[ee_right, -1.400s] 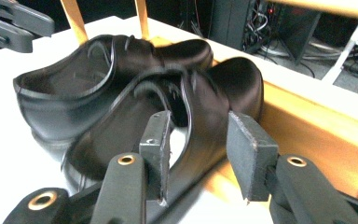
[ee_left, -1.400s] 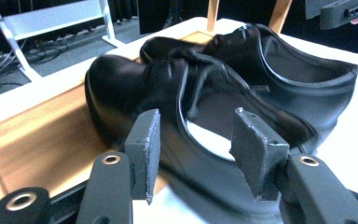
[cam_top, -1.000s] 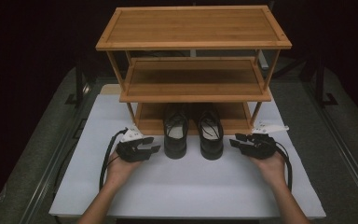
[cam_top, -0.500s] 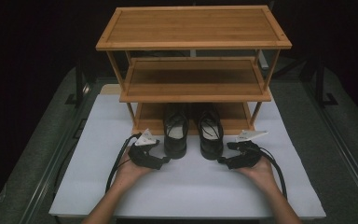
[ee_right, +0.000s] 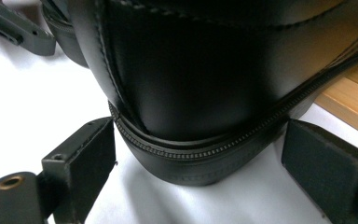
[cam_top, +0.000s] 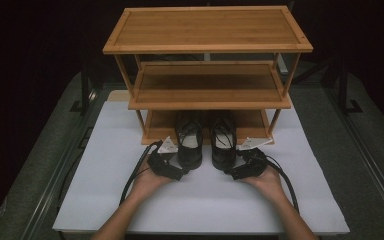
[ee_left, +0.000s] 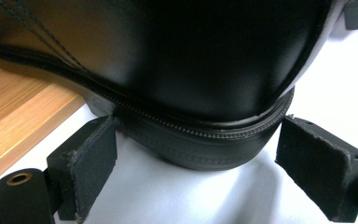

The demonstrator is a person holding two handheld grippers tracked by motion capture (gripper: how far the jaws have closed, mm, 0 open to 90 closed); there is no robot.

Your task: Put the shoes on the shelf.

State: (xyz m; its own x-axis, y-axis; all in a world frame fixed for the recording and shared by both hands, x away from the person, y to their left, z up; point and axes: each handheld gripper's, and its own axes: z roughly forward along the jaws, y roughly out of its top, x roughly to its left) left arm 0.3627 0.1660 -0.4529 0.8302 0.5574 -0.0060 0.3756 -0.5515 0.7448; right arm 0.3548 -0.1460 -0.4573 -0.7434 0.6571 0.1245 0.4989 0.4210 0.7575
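A: Where are the shoes?

B: Side by side on the white mat (cam_top: 105,165), toes under the rack's (cam_top: 207,30) bottom shelf, heels toward the person. The left shoe (cam_top: 190,142) sits just ahead of the left gripper (cam_top: 177,175), the right shoe (cam_top: 223,142) just ahead of the right gripper (cam_top: 235,174).

A: Are the grippers on them?

B: Each straddles a heel. In the left gripper view, the left shoe's heel (ee_left: 205,93) sits between the pads (ee_left: 91,158), one at each side of the sole, a sliver of mat visible by the right one. The right gripper view shows the same with the right shoe's heel (ee_right: 200,93).

A: So nothing gripped?

B: No. Both sets of jaws have just been opening and stand wide, holding nothing, the heels between them.
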